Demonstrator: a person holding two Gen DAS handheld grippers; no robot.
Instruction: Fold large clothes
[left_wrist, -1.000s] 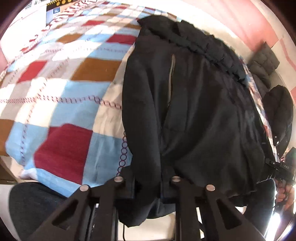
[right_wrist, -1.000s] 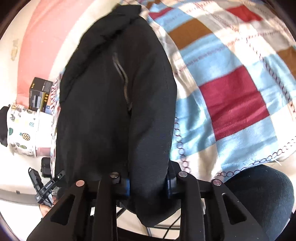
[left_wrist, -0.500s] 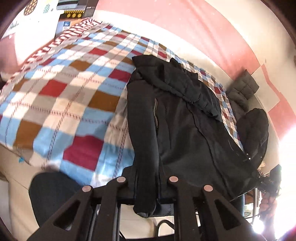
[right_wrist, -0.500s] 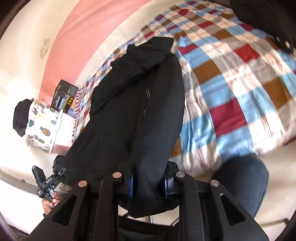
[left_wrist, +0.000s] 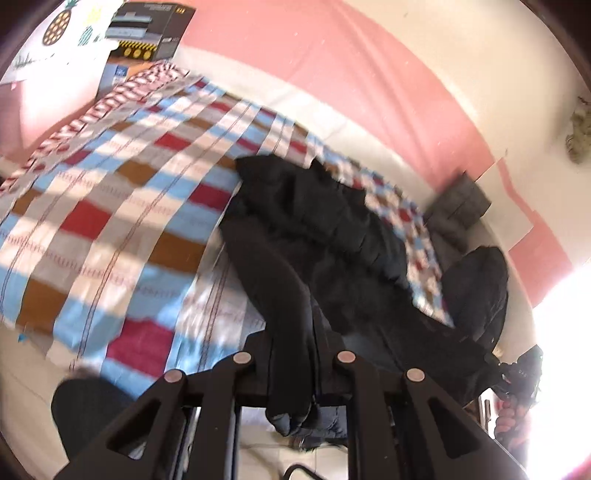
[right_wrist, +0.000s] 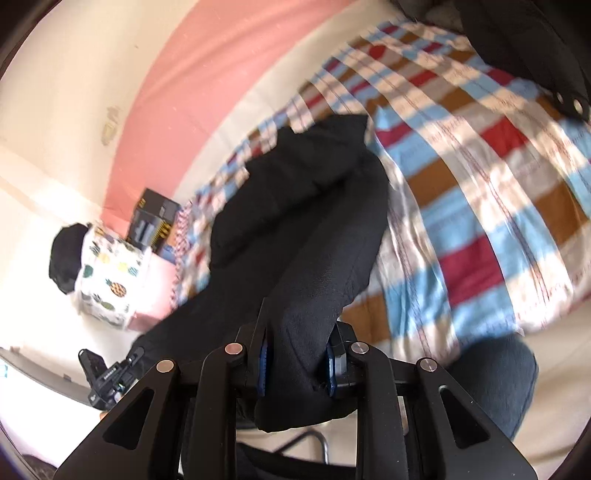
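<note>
Gripping one black jacket (left_wrist: 332, 236), two grippers.

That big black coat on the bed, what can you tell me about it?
The black jacket looks soft and padded, with a ribbed or quilted collar end lying far up on the checked bedspread. Its near edge is bunched and raised off the bed, pinched at one point by the left gripper and at another by the right gripper. The rest drapes down to the bed. Blur hides finer detail.
</note>
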